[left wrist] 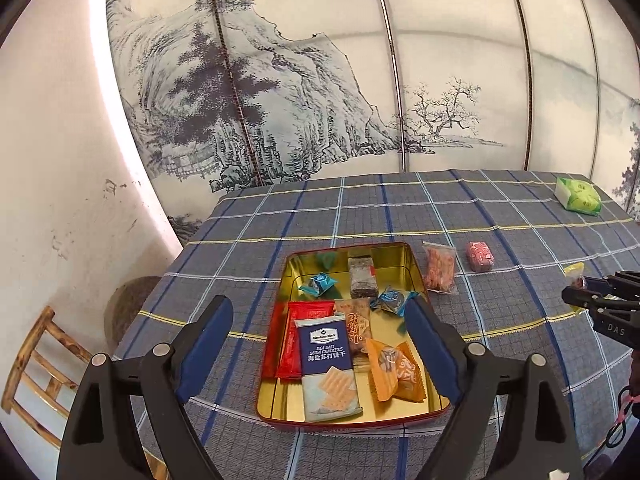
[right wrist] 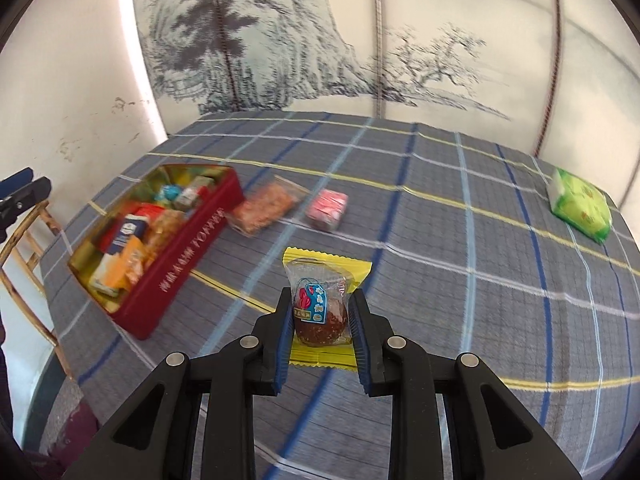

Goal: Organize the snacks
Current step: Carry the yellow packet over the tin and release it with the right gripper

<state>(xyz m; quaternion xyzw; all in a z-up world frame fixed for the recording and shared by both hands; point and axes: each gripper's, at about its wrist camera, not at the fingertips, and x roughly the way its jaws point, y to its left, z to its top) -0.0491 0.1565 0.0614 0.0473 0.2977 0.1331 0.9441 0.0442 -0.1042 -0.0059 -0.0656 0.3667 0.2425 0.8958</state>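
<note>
A red tin [left wrist: 414, 276] with a gold inside lies open on the checked tablecloth. It holds a blue cracker pack [left wrist: 326, 360], a red packet [left wrist: 298, 340], an orange packet [left wrist: 394, 372], a brown bar [left wrist: 362, 280] and small blue candies. My left gripper [left wrist: 320, 304] hovers open over the tin with nothing between its pads. My right gripper [right wrist: 322, 294] is shut on a yellow-edged snack [right wrist: 320, 316] with a brown cake inside, lifted above the cloth to the right of the tin [right wrist: 188, 264]. Its tip [left wrist: 580, 292] also shows in the left wrist view.
Right of the tin lie a clear bag of orange-pink snacks [left wrist: 440, 270] [right wrist: 262, 208] and a pink packet [left wrist: 482, 256] [right wrist: 328, 210]. A green pack [left wrist: 578, 196] [right wrist: 580, 210] sits at the far right corner. A wooden chair [left wrist: 40, 364] stands left of the table. A painted screen is behind.
</note>
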